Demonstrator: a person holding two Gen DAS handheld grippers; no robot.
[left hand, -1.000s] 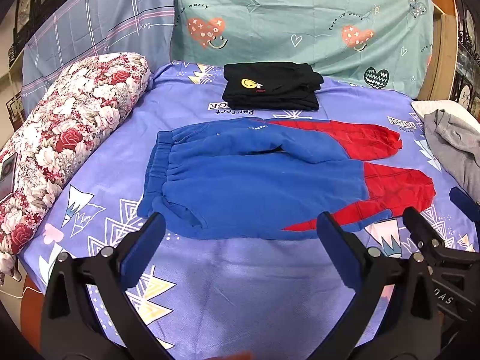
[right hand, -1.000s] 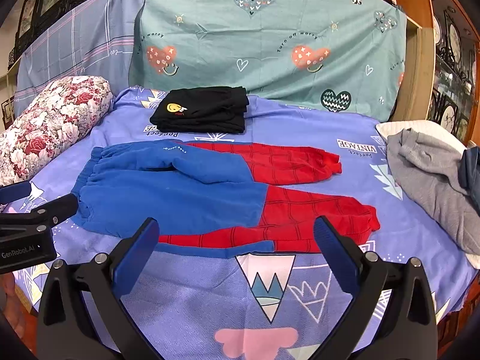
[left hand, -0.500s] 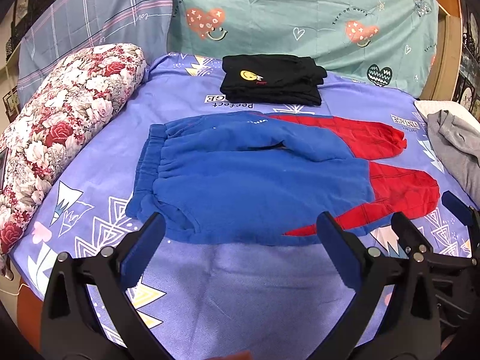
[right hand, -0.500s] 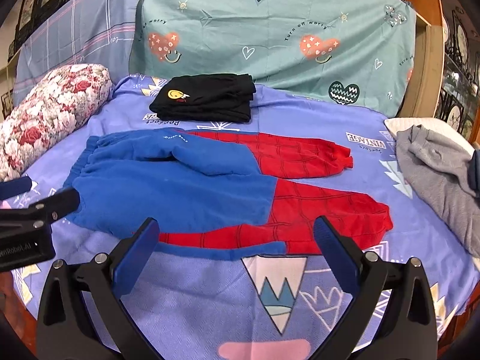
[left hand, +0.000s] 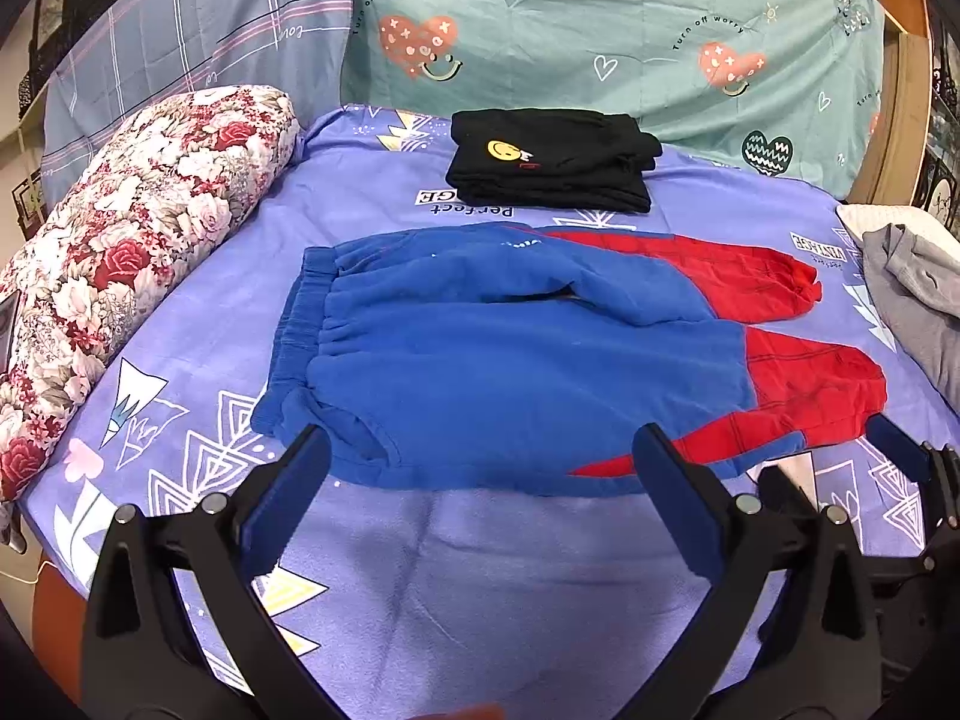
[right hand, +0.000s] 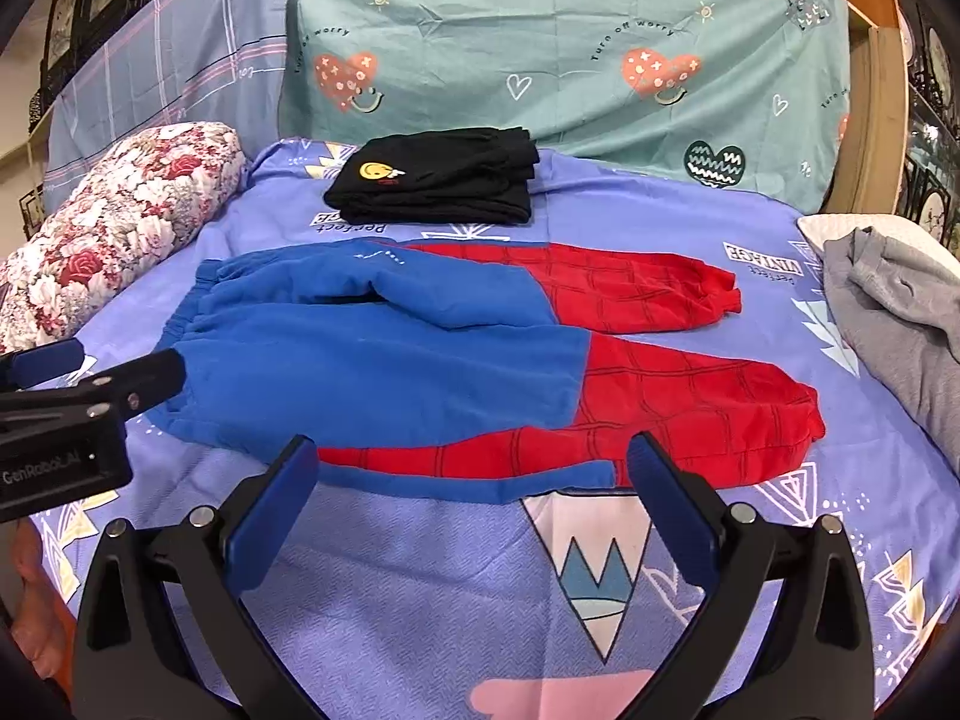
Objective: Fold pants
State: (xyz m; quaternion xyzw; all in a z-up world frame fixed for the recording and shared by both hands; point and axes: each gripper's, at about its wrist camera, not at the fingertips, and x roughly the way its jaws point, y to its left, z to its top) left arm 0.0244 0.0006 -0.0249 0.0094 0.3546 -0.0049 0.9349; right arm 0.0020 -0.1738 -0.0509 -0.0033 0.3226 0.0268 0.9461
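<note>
Blue and red pants [left hand: 510, 360] [right hand: 420, 360] lie flat on the purple bed sheet [left hand: 480, 570], waistband to the left, red leg ends to the right. The two legs lie side by side, the far one a little apart. My left gripper [left hand: 480, 468] hovers open over the near hem of the blue part, nothing between its fingers. My right gripper [right hand: 474, 468] hangs open just above the near edge of the near leg, also empty. Each gripper shows at the edge of the other's view.
A folded black garment [left hand: 552, 159] with a yellow smiley lies at the back of the bed. A floral bolster [left hand: 120, 252] lines the left side. A grey garment [right hand: 900, 324] is heaped at the right. Patterned sheets [right hand: 570, 48] hang behind.
Both grippers have moved forward and lower toward the near edge of the pants. The pants themselves have not moved.
</note>
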